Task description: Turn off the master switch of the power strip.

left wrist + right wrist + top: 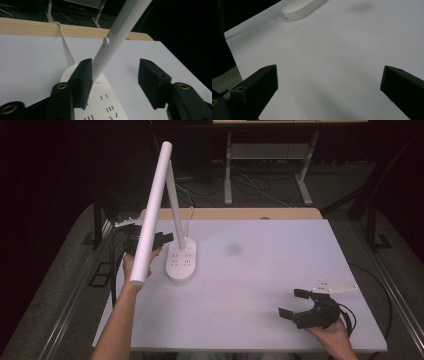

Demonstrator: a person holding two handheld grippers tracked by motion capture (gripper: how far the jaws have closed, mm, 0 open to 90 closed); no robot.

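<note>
A white desk lamp stands at the table's left, its oval base [181, 261] [100, 100] carrying several socket slots. Its thin stem [175, 205] [110, 50] rises from the base, and the long tube head [151, 215] slants down toward the near left. My left gripper [164, 238] [115, 65] is open around the lower stem. The stem lies close against the left-hand jaw and well apart from the other; I cannot tell if it touches. My right gripper [291, 303] [329, 72] is open over bare table at the near right, holding nothing. The base [302, 8] lies far ahead of it.
The white table top [260, 270] has a wooden strip [230, 213] along its far edge and a faint dark smudge [233, 250] mid-table. The lamp's white cable [65, 40] runs off over the far edge. Desk legs [228, 170] and floor cables lie beyond.
</note>
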